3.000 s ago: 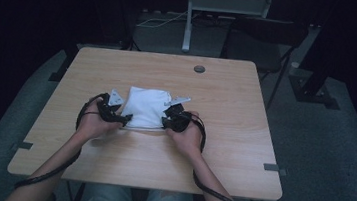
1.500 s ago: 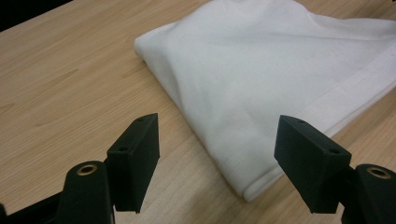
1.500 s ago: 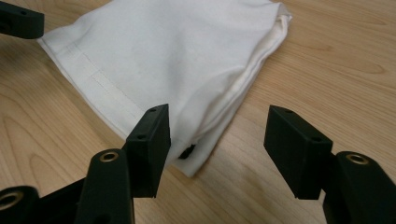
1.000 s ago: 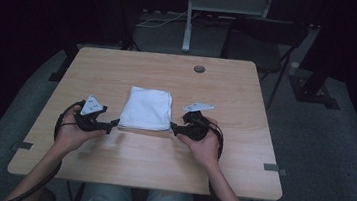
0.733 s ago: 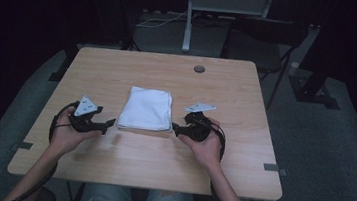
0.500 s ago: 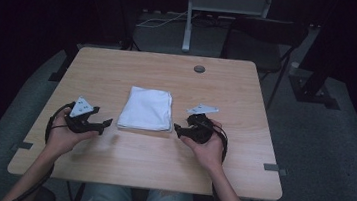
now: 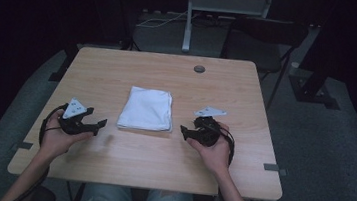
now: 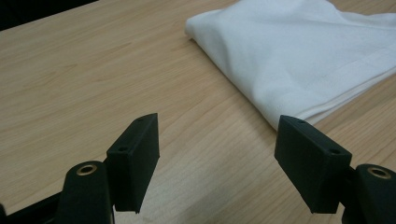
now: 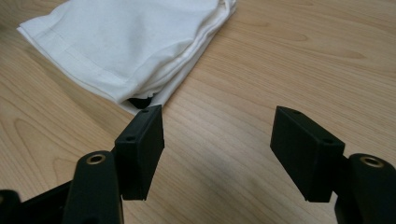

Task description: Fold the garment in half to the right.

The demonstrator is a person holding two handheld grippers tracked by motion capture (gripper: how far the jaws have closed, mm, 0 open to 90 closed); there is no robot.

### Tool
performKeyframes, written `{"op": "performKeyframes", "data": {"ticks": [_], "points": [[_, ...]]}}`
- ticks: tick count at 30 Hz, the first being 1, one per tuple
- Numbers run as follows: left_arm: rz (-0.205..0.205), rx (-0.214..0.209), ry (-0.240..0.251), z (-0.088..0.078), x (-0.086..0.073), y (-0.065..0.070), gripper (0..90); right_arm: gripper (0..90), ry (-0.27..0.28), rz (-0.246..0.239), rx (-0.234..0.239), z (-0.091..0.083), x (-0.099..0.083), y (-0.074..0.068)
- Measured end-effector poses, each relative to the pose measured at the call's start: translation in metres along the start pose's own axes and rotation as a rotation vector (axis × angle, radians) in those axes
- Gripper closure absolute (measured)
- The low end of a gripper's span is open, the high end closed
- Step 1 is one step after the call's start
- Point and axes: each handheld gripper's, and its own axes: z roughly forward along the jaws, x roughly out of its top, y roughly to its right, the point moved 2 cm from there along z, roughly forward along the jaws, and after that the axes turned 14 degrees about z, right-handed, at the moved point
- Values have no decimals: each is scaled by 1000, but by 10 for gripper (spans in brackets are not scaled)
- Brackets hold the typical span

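Note:
A folded white cloth lies flat in the middle of the wooden table. My left gripper rests in a hand to the cloth's left, a short gap away, pointing toward it, jaws open and empty. In the left gripper view the left gripper frames bare wood, with the cloth beyond at the upper right. My right gripper sits just right of the cloth's near right corner, open and empty. In the right gripper view the right gripper stands over wood, the cloth's corner just beyond its left jaw.
A small round dark grommet is set in the far part of the table. A dark chair and a metal stand are behind the table. Grey carpet surrounds it.
Both grippers were on the cloth's near edge three seconds ago and have let go. The left hand has drawn away to the left, the right a little to the right. The cloth lies still.

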Motion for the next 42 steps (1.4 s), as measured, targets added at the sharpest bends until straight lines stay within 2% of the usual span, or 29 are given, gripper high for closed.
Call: {"op": "performKeyframes", "data": {"ticks": [14,42], "points": [[-14,22,26,-11,-7,-3,310,331,30,21,-30,-15,-5,13],[-34,50,38,-22,-22,-9,310,309,58,72,-86,-38,-19,42]]}}
